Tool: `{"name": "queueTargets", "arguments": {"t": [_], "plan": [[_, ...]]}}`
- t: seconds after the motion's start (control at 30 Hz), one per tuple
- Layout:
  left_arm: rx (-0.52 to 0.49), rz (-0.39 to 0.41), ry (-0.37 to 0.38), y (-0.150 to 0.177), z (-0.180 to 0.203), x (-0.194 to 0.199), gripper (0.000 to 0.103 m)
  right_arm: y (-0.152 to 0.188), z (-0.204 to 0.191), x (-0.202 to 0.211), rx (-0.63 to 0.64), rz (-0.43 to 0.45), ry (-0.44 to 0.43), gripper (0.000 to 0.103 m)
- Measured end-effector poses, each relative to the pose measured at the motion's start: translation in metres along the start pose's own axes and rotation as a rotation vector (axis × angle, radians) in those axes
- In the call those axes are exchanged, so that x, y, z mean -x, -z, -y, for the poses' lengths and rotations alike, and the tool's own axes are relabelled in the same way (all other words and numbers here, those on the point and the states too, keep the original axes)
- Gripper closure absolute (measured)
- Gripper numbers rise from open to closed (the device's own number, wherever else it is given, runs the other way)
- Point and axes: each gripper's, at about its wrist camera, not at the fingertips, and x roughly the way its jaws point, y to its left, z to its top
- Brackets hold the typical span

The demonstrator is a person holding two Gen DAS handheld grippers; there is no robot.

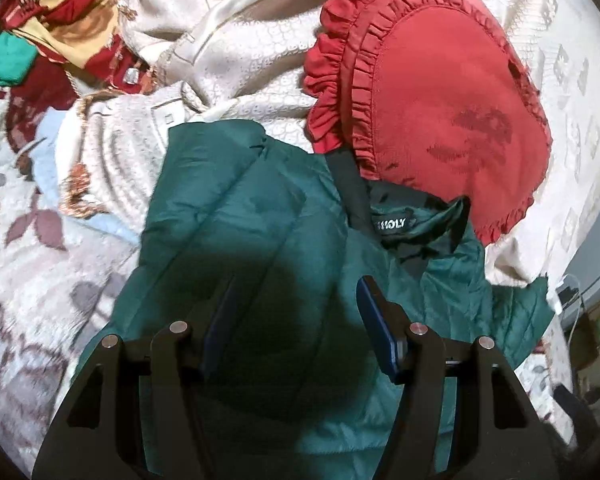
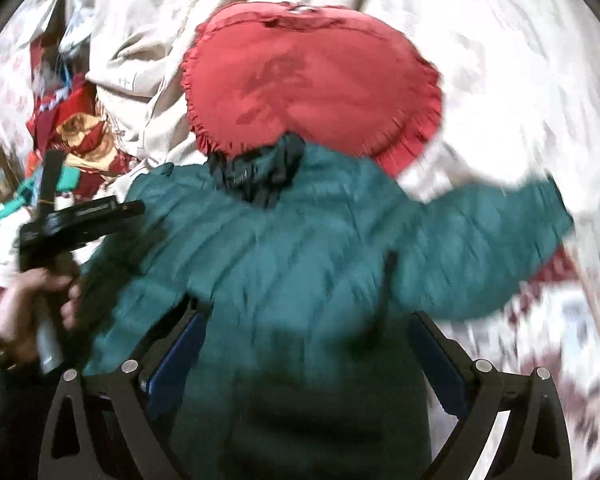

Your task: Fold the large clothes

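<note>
A dark green quilted jacket point(image 1: 240, 220) lies spread on the bed, its black collar label point(image 1: 392, 224) toward the red pillow. My left gripper point(image 1: 298, 284) hovers open over the jacket's body, nothing between its blue pads. In the right wrist view the jacket point(image 2: 300, 240) shows one sleeve point(image 2: 500, 220) stretched out to the right. My right gripper point(image 2: 306, 312) stands wide open above the jacket's lower part; this view is blurred. A hand point(image 2: 24, 300) at the left edge holds the left gripper's handle beside the jacket.
A red heart-shaped frilled pillow point(image 1: 440, 120) point(image 2: 312, 80) lies just beyond the collar. Cream garments point(image 1: 220, 60) and a red-and-gold patterned cloth point(image 1: 72, 28) are piled at the upper left. The floral bedspread point(image 1: 28, 240) surrounds the jacket; the bed's edge point(image 1: 560, 300) drops off at the right.
</note>
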Motion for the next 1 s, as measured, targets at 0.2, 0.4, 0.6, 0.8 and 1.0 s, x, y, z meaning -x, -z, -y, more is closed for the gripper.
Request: {"name": "queueTargets", "arguments": {"t": [0.2,0.4,0.6,0.8,1.0], "plan": [[-0.038,-0.044,-0.084,-0.016,-0.003,-0.03,0.042,-0.036,0.005,-0.095,-0.017,-0.058,-0.01,0.003],[-0.142,-0.079,-0.139,-0.006,0.003,-0.048,0.032,-0.029,0.033,-0.171,-0.146,-0.262,-0.118,0.001],[-0.189,-0.006,-0.116,0.0,0.019,-0.028,0.031,-0.028,0.032,-0.176,-0.126,-0.276,-0.129,0.0],[-0.334,-0.008,-0.05,0.01,0.048,-0.023,0.03,-0.045,0.006,-0.121,-0.084,-0.12,-0.148,0.003],[-0.298,-0.14,-0.097,0.017,0.036,-0.048,0.03,-0.013,-0.006,-0.156,-0.021,-0.302,-0.107,0.001]]}}
